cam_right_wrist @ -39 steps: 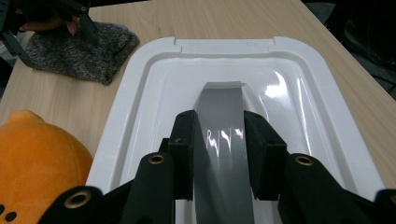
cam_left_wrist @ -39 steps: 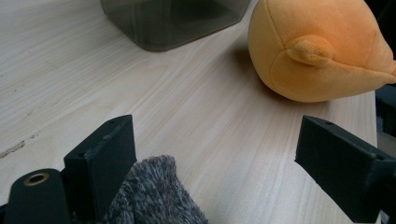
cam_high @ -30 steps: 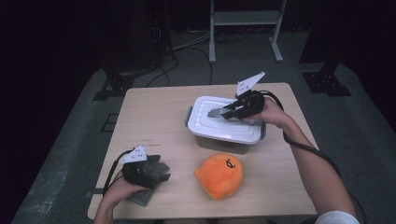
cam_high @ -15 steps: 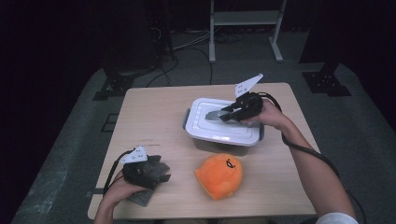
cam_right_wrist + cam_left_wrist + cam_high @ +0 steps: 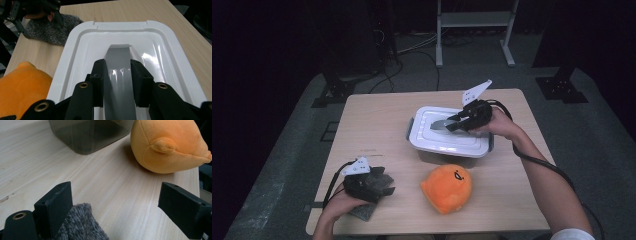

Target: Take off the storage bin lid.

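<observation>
Jaws of the right gripper (image 5: 117, 75) clamp the grey handle (image 5: 119, 75) on the white lid (image 5: 160, 47) of a box (image 5: 451, 131), which sits just right of centre on the table (image 5: 377, 125) in the high view. The right gripper view shows the pads pressing the handle's two sides, a detail too small to make out from above. At the lower left of the high view, the left gripper (image 5: 384, 182) rests on a grey fuzzy cloth (image 5: 364, 211). Its own view shows the jaws spread wide, cloth (image 5: 80, 225) against the left pad, nothing gripped. An orange plush toy (image 5: 447, 187) lies just below the box in the high view.
</observation>
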The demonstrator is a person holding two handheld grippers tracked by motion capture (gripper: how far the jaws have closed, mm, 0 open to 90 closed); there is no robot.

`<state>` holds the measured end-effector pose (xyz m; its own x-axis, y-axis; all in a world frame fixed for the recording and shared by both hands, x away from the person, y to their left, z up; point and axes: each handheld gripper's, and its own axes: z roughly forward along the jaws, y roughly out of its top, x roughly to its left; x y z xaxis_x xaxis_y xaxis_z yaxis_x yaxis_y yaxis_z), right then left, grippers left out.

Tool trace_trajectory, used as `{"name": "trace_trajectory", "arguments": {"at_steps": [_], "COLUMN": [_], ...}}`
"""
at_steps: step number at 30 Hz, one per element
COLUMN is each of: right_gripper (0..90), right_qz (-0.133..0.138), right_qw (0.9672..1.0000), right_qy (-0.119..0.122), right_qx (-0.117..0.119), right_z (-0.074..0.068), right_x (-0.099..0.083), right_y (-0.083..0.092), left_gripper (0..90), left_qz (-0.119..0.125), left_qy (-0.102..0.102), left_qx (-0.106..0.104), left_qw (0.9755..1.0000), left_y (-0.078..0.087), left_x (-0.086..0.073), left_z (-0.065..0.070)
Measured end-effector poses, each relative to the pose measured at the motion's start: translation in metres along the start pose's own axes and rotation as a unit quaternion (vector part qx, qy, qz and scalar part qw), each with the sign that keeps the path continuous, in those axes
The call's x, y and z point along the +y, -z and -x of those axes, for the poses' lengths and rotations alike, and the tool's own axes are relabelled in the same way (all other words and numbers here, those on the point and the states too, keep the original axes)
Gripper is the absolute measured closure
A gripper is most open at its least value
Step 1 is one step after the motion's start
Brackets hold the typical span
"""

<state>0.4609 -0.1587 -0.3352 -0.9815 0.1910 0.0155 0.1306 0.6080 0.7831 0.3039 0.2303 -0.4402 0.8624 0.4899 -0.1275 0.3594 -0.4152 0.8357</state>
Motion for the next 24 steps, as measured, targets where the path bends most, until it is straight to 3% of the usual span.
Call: {"name": "trace_trajectory", "arguments": {"at_steps": [14, 24], "right_gripper": [65.6, 65.7], "right_qz": [0.004, 0.02], "right_qw": [1.0, 0.9996], "right_qy": [-0.006, -0.004], "right_qx": [-0.005, -0.017], "right_z": [0.003, 0.0], "right_x": [0.0, 0.007], "right_y": [0.001, 0.021], "left_gripper": [11.2, 11.1], "left_qz": [-0.002, -0.001], "left_qy": [0.0, 0.0], "left_qx": [0.0, -0.001], "left_qw": [1.0, 1.0], "left_y": [0.0, 0.0], "left_x": [-0.001, -0.001], "left_z": [-0.001, 0.0]}}
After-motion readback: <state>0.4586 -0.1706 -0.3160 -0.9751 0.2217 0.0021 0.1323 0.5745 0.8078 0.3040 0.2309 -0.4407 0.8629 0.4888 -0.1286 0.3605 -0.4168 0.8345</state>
